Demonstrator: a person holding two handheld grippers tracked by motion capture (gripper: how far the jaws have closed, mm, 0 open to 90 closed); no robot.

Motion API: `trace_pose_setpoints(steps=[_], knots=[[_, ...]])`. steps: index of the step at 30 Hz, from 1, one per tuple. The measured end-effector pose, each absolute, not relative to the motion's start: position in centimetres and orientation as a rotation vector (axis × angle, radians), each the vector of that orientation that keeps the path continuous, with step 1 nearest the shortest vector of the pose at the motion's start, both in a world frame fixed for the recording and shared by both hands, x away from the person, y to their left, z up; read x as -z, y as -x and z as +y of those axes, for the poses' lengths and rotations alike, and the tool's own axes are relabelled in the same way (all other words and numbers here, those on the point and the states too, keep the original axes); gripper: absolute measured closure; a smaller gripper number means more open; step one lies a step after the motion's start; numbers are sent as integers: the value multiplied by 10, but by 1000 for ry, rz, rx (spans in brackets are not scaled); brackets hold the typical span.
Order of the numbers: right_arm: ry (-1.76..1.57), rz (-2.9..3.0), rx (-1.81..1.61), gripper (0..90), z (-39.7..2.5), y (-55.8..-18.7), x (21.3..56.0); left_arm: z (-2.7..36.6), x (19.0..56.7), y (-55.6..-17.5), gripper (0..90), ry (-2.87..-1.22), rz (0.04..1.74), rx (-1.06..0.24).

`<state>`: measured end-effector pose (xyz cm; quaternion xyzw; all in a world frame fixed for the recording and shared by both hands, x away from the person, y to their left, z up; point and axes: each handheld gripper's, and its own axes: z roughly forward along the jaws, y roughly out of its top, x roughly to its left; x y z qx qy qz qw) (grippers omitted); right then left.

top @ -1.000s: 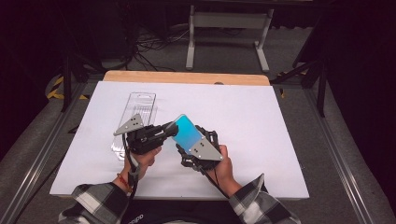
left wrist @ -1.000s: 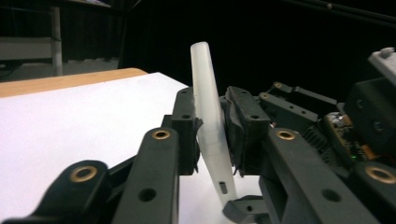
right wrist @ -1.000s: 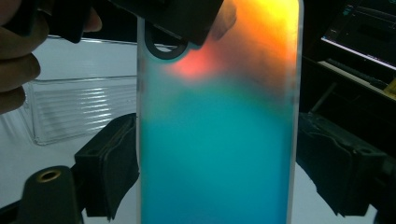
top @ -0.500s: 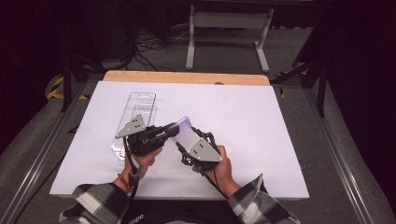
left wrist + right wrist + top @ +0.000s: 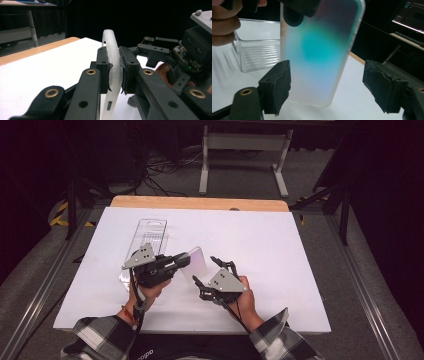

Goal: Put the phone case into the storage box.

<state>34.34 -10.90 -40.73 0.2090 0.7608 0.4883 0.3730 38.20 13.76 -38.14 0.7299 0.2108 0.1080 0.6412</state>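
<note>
So my left gripper [image 5: 181,261] is clamped tight on a translucent phone case [image 5: 196,262], both pads squeezing it edge-on, and I'm holding it up off the white table [image 5: 280,250] about mid-table, tilted toward my other hand. From the left gripper view the case [image 5: 111,62] is a thin frosted sliver standing between the pads. My right gripper [image 5: 207,270] sits just beside it with the jaws spread wide and nothing in them; in the right gripper view the case [image 5: 319,50] hangs between the two pads without touching either, showing a teal-to-pink shimmer and a camera cutout near the top. Behind the case, on the table's left side, there's a clear plastic box [image 5: 147,237] with ribbed walls, close to my left hand [image 5: 150,287] but not touching the case. Past the table's wooden far edge [image 5: 200,202] there's a grey frame [image 5: 242,157] on the floor.
</note>
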Motion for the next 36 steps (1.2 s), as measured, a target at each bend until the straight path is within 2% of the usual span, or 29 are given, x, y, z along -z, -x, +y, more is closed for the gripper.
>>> trace_pose_setpoints(steps=[5,14,21,24,29,36], knots=[[-524,1965,-1259,300,-120,-339,404,141,379,-381,796,-1688,471,-263],[-565,1952,-1254,311,-140,-337,401,147,378,-381,796,-1714,467,-288],[-593,1949,-1242,296,-151,-336,402,149,378,-381,796,-1713,461,-298],[-619,1928,-1220,227,-156,-336,403,151,376,-381,796,-1725,457,-298],[-595,1918,-1212,273,-163,-334,406,153,375,-381,796,-1730,447,-308],[-649,1939,-1187,243,-179,-333,412,158,370,-380,796,-1734,435,-327]])
